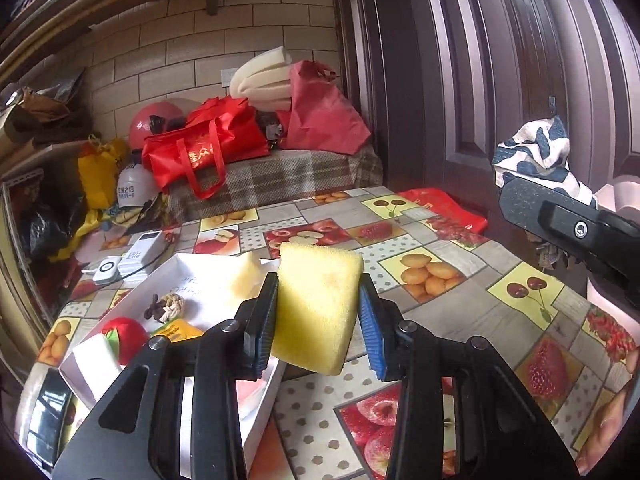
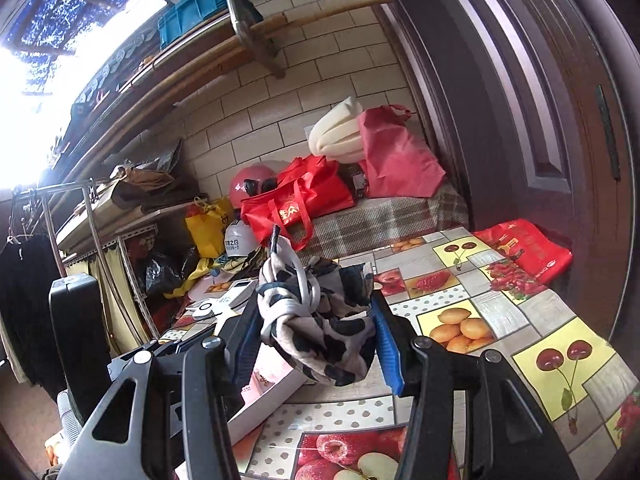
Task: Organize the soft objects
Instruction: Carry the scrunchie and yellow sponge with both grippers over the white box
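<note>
We have the left gripper [image 1: 318,312] clamped on the sponge [image 1: 316,304]. Right gripper [image 2: 316,332] clamped on the knotted cloth [image 2: 320,320], both above the table [image 1: 460,280].

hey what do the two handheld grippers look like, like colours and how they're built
Both are alike: the left gripper and right gripper have matte black, angular frames with triangular cut-outs and round silver bolt heads at the pivots. The jaws carry ribbed blue pads. No cables or markings show.

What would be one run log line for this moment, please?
left claw: shut on yellow foam sponge block | right claw: shut on knotted black-and-white patterned cloth | white shallow box: on table
</note>
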